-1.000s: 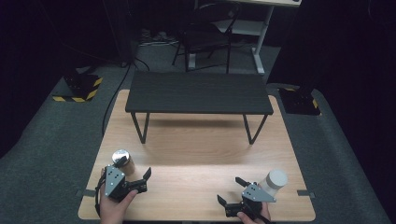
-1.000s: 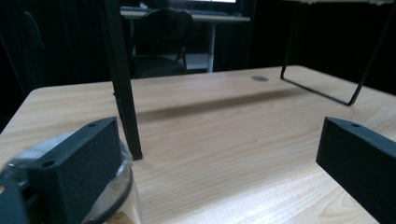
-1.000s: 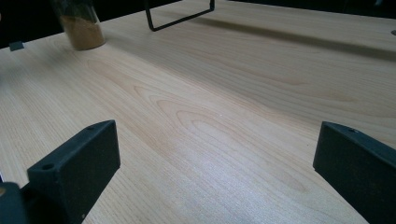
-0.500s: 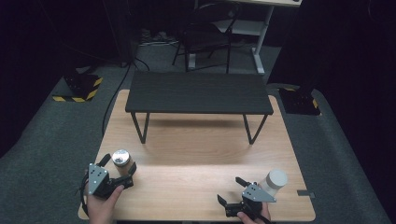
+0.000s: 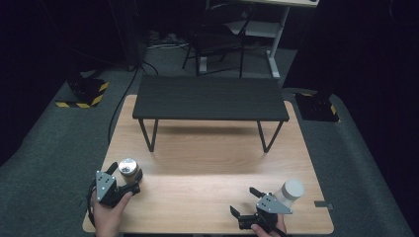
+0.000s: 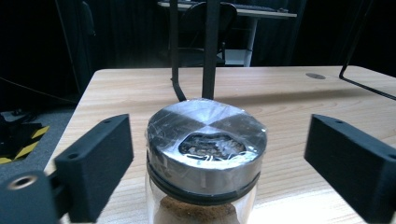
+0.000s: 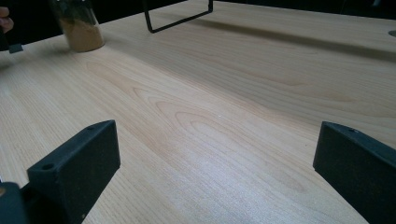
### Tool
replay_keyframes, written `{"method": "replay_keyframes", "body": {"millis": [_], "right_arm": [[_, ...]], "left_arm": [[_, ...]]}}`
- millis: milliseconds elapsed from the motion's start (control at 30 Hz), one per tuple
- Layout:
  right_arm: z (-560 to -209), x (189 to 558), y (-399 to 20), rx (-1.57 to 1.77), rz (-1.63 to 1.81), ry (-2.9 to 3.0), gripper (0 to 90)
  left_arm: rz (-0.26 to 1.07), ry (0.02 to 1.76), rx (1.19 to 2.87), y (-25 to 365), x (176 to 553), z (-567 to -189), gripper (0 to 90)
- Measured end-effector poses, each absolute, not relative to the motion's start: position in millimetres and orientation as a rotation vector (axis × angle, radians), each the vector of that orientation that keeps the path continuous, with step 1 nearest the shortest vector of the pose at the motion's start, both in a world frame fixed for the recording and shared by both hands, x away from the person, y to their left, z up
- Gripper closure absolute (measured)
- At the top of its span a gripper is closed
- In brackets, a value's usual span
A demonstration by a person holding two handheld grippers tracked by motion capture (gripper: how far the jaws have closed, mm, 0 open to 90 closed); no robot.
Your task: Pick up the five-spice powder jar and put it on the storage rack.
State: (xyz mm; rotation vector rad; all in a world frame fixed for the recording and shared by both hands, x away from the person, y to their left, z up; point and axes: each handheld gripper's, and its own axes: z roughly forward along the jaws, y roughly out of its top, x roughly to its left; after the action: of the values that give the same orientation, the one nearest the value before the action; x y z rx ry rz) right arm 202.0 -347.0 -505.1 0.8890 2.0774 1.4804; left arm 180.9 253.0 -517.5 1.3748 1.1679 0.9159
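My left tool (image 5: pixel 124 178) at lower left of the high view, jaws just been closing around the spice jar (image 5: pixel 128 168) but not yet touching, my right tool (image 5: pixel 245 202) at lower right, released over bare bench (image 5: pixel 207 168)

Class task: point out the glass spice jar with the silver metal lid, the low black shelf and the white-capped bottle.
Glass spice jar with silver metal lid (image 6: pixel 206 133), left gripper view, lid top.
Low black shelf (image 5: pixel 210 97), high view, top surface.
White-capped bottle (image 5: pixel 292 189), high view, cap.
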Motion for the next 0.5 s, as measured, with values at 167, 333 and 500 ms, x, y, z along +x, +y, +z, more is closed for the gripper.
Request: {"method": "replay_keyframes", "body": {"millis": [167,333,500], "right_arm": [[-505.8,201.4,-347.5,0.892,1.486,2.071,0.0],[-506.5,200.7,-348.5,0.893,1.493,2.068,0.0],[-506.6,200.7,-348.9,0.895,1.496,2.067,0.0]], "left_arm": [[0.929,1.182,1.369,252.1,182.7,-519.9,24.2],[0.92,1.182,1.367,254.2,184.2,-521.9,32.1],[0.929,1.178,1.371,253.7,183.8,-522.5,33.2]]}}
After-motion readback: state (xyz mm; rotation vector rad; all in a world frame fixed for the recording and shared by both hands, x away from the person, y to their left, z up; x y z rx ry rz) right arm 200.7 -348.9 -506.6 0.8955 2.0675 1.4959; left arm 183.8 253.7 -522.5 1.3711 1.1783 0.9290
